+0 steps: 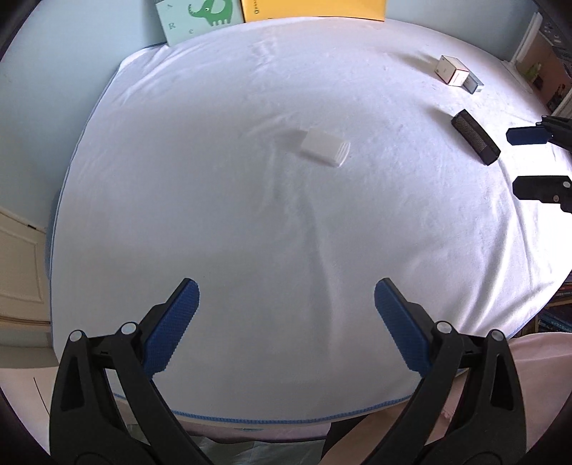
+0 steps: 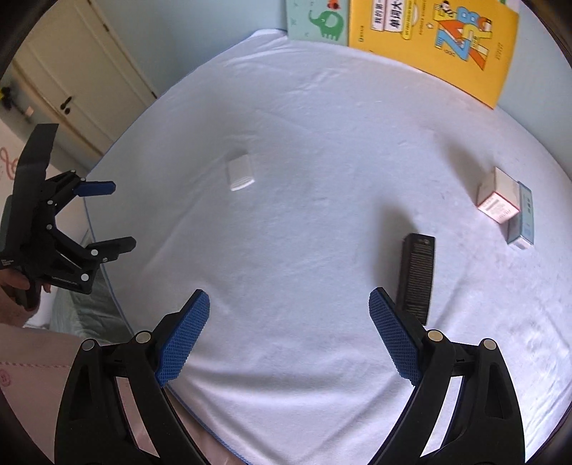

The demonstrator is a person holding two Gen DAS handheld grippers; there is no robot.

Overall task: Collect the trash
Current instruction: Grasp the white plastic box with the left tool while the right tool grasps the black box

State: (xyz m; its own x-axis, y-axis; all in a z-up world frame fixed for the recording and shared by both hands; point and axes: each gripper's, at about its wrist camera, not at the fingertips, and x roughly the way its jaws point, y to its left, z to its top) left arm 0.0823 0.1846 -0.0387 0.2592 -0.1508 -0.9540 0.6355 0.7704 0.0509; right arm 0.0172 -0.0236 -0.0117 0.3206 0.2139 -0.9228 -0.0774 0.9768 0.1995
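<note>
A small white box [image 1: 324, 147] [image 2: 240, 171] lies near the middle of the white cloth [image 1: 214, 200] [image 2: 314, 221]. To its right lies a long black box [image 1: 474, 137] [image 2: 417, 277]. Farther right, a pink-and-white carton [image 1: 451, 70] [image 2: 499, 200] leans against a pale blue carton [image 1: 473, 83] [image 2: 523, 221]. My left gripper [image 1: 286, 297] [image 2: 119, 214] is open over the cloth's near edge, holding nothing. My right gripper [image 2: 289, 304] [image 1: 513, 161] is open too, its right pad just short of the black box's near end.
A green elephant book [image 1: 200, 18] [image 2: 318, 19] and a yellow book [image 1: 314, 9] [image 2: 429, 39] stand against the blue wall behind the cloth. A cream door [image 2: 71, 68] is at far left. A person's hand [image 2: 12, 289] holds the left gripper.
</note>
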